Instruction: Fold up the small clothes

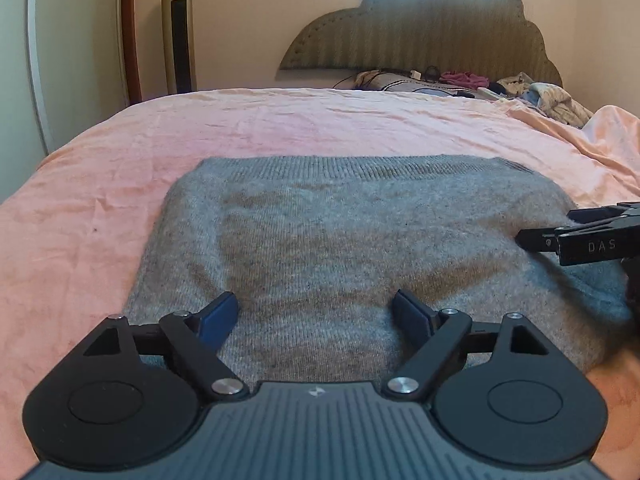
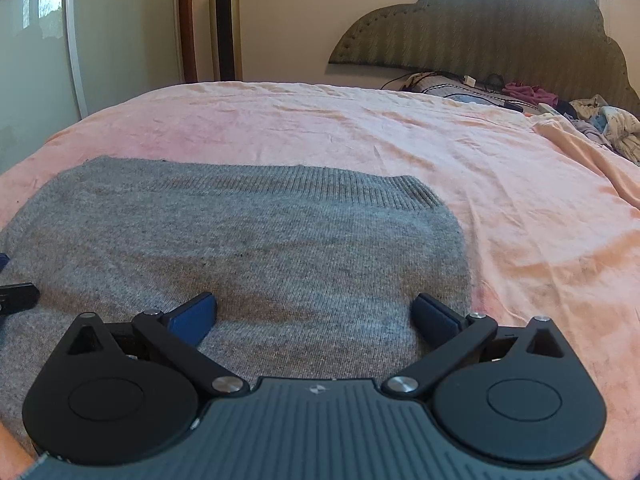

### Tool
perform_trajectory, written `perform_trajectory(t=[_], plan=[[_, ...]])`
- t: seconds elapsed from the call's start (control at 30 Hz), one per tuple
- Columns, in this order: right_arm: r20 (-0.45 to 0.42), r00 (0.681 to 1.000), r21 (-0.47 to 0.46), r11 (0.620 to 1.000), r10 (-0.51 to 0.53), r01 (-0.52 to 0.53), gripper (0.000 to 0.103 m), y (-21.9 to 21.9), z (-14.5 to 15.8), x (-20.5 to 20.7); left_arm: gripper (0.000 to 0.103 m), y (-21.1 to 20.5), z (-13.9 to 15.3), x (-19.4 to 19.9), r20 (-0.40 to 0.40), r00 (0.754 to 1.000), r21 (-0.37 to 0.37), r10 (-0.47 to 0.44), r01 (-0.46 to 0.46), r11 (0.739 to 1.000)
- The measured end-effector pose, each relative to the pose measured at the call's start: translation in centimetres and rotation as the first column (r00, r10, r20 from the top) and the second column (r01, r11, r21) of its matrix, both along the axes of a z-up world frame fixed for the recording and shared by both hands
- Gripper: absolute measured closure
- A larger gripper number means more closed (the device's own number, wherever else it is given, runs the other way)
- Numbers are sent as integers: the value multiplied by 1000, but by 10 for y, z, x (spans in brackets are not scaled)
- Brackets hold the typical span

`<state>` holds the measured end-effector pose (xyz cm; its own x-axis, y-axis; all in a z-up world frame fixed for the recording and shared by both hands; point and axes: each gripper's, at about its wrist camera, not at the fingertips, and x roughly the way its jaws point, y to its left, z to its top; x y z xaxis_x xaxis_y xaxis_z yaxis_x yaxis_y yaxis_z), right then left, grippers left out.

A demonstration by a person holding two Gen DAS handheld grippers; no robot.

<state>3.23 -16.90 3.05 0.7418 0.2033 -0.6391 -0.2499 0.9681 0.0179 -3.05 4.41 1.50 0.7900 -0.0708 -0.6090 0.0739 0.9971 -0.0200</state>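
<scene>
A grey knitted garment (image 1: 340, 240) lies folded flat on the pink bedspread (image 1: 280, 124), its ribbed hem along the far edge. My left gripper (image 1: 316, 312) hovers over its near part, open, blue pads wide apart with only flat knit below them. In the right wrist view the same garment (image 2: 240, 240) fills the lower left. My right gripper (image 2: 314, 312) stands open above its near right portion, nothing pinched. The right gripper's black fingers (image 1: 560, 240) show at the right edge of the left wrist view.
A padded headboard (image 1: 420, 28) stands at the far end of the bed. Loose clothes, a pillow and cables (image 1: 480, 88) lie in front of it. A tall tower fan (image 1: 179, 28) stands by the wall at the left. A wardrobe door (image 2: 40, 40) is beside the bed.
</scene>
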Motion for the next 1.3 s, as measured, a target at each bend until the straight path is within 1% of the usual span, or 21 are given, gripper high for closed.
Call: perform_trajectory(t=[0.17, 0.23, 0.27, 0.3, 0.37, 0.4, 0.47, 0.5, 0.57, 0.67, 0.77, 0.83, 0.93, 1.0, 1.07, 1.13, 1.17, 1.2, 1.23, 1.27, 1.3], plan=[[-13, 999, -2, 999, -36, 36, 0, 2, 10, -3, 15, -2, 0, 1, 0, 1000, 8, 7, -7, 1000], [-13, 997, 53, 996, -70, 70, 0, 1, 20, -12, 15, -2, 0, 1, 1, 1000, 6, 8, -8, 1000], [-13, 999, 82, 996, -45, 46, 0, 2, 23, -18, 15, -2, 0, 1, 1, 1000, 7, 8, -8, 1000], [-23, 1000, 78, 997, -19, 21, 0, 5, 22, -22, 15, -2, 0, 1, 1, 1000, 8, 8, -8, 1000], [-47, 999, -10, 1000, 15, -15, 0, 12, 9, -26, 15, -2, 0, 1, 0, 1000, 6, 6, -6, 1000], [5, 999, -56, 997, 54, -54, 0, 14, 3, -33, 15, -2, 0, 1, 0, 1000, 5, 4, -4, 1000], [0, 999, -4, 999, 45, -45, 0, 3, 4, -33, 15, 0, 1, 2, -2, 1000, 1, -1, 1, 1000], [-19, 1000, -32, 999, 22, -22, 0, 1, 5, -30, 15, 1, 2, 1, -2, 1000, 2, 0, 0, 1000], [-36, 999, -2, 1000, 7, -7, 0, -4, 14, -36, 14, 7, 10, -10, 4, 999, 5, 51, -51, 999], [-9, 1000, 27, 1000, 3, -3, 0, -13, 28, -64, 14, 35, 26, -45, 18, 992, -122, 126, -123, 985], [16, 999, 55, 998, 43, -44, 0, -15, 26, -90, 14, 65, 27, -78, -40, 971, -278, 238, -239, 930], [-16, 998, -1, 998, 59, -59, 0, -8, 7, -95, 14, 81, 17, -90, -146, 946, -394, 289, -323, 860], [-11, 998, 24, 998, 57, -57, 0, -10, 5, -94, 14, 89, 11, -96, -173, 932, -507, 319, -361, 783], [-12, 998, 32, 998, 61, -61, 0, -10, 4, -92, 14, 98, 6, -91, -209, 918, -605, 337, -392, 693], [-11, 998, 31, 997, 65, -64, 0, -11, 4, -91, 14, 103, 3, -82, -229, 897, -648, 378, -430, 629], [-10, 998, 44, 997, 66, -66, 0, -13, 4, -92, 15, 99, 4, -72, -231, 882, -643, 411, -455, 616], [-10, 998, 54, 996, 66, -65, 0, -14, 4, -92, 22, 95, 5, -66, -224, 878, -628, 423, -462, 626], [-9, 998, 66, 996, 66, -65, 0, -16, 4, -92, 38, 90, 5, -61, -224, 880, -614, 418, -461, 641], [-8, 998, 76, 995, 65, -65, 0, -17, 4, -93, 75, 85, 2, -53, -256, 878, -579, 404, -474, 663], [-7, 998, 85, 994, 66, -65, 0, -18, 4, -93, 89, 80, 0, -48, -267, 869, -533, 416, -493, 688], [-6, 998, 94, 993, 66, -65, 0, -19, 4, -93, 89, 77, 1, -47, -258, 864, -511, 432, -502, 698]])
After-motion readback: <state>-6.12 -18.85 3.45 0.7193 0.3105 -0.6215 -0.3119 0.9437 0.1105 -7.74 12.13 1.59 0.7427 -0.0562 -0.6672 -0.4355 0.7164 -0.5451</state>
